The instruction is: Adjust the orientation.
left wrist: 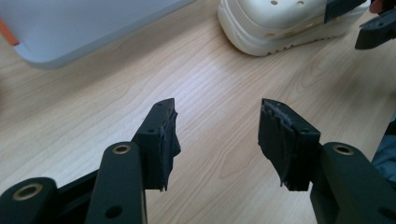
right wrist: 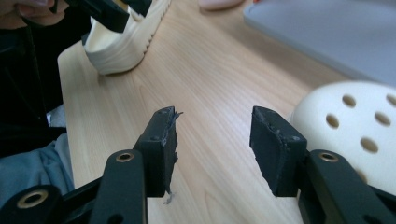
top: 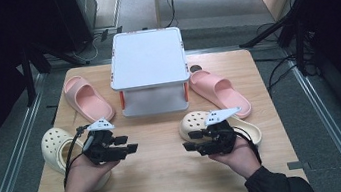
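Observation:
Two cream clogs lie on the wooden table (top: 170, 177): one at the left (top: 55, 146), one at the right (top: 196, 120). A pink slide (top: 87, 98) lies back left, and its mate (top: 219, 93) back right. My left gripper (top: 127, 143) hovers beside the left clog and points right, open, with nothing between its jaws (left wrist: 217, 109). My right gripper (top: 190, 140) faces it from in front of the right clog, also open and empty (right wrist: 212, 116). The right clog's holed toe (right wrist: 355, 126) sits just beside the right jaw. The left gripper view has that same clog (left wrist: 275, 25) ahead.
A white two-level rack (top: 147, 59) with orange corner posts stands at the back middle of the table, between the slides. Bare wood separates the two grippers. Black stands and cables are on the floor around the table.

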Available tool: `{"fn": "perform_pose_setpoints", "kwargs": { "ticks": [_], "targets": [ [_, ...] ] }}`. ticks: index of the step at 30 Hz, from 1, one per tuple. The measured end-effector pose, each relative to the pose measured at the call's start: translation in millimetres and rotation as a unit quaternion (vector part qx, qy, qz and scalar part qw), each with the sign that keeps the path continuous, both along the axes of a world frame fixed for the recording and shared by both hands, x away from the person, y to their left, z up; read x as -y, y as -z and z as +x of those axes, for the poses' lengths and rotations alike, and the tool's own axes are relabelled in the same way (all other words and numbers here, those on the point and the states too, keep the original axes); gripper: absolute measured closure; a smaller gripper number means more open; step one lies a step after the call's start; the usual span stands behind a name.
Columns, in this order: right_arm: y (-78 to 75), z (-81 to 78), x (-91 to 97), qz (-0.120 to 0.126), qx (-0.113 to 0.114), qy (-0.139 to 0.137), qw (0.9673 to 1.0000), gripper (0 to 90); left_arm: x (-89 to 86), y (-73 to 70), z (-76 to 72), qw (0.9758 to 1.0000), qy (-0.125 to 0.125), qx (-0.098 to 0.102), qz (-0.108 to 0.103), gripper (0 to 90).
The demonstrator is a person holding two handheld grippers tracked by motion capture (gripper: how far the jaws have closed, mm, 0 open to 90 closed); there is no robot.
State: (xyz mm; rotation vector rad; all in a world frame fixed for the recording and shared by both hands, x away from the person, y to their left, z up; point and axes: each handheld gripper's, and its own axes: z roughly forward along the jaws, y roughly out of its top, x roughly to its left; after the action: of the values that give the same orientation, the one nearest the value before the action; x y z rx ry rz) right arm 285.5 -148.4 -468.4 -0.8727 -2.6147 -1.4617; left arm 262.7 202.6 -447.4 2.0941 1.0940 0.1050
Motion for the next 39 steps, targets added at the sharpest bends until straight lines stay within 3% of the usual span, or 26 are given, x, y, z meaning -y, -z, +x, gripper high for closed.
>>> {"fn": "perform_pose_setpoints", "kwargs": {
  "ticks": [5, 7, 16, 20, 27, 28, 29, 37, 39],
  "targets": [
    [-1.0, 0.9, -4.1, 0.007, 0.036, -0.015, 0.9992, 51.3, -13.4, -6.5, -10.7, 0.9998, -0.016, 0.007, -0.008, 45.8],
    [-1.0, 2.1, -8.3, 0.008, 0.039, -0.022, 0.9990, 51.3, -19.0, -8.3, -14.6, 0.9995, -0.027, 0.011, -0.007, 45.9],
    [-0.9, 11.9, -28.0, -0.004, 0.020, -0.053, 0.9984, 52.2, -48.9, -15.6, -32.2, 0.9968, -0.078, 0.013, -0.014, 45.1],
    [-1.5, 14.1, -33.4, -0.002, 0.018, -0.067, 0.9976, 52.8, -54.9, -21.5, -39.3, 0.9959, -0.088, 0.021, -0.004, 46.0],
    [-1.5, 16.4, -44.2, -0.005, 0.007, -0.085, 0.9964, 52.7, -85.5, -30.7, -50.5, 0.9897, -0.140, 0.027, 0.007, 45.7],
    [-1.5, 16.4, -44.2, -0.005, 0.007, -0.085, 0.9964, 52.7, -85.5, -30.7, -50.5, 0.9897, -0.140, 0.027, 0.007, 45.7],
    [-1.4, 14.6, -44.9, -0.010, 0.008, -0.089, 0.9960, 52.4, -93.3, -32.3, -50.6, 0.9880, -0.151, 0.030, 0.005, 45.6],
    [0.0, 16.3, -42.4, -0.016, 0.009, -0.079, 0.9967, 52.0, -119.3, -25.6, -41.6, 0.9815, -0.187, 0.035, 0.020, 44.7],
    [-0.2, 16.1, -41.9, -0.014, 0.010, -0.076, 0.9970, 51.9, -123.3, -23.4, -39.0, 0.9812, -0.189, 0.033, 0.018, 45.0]
  ]
}}
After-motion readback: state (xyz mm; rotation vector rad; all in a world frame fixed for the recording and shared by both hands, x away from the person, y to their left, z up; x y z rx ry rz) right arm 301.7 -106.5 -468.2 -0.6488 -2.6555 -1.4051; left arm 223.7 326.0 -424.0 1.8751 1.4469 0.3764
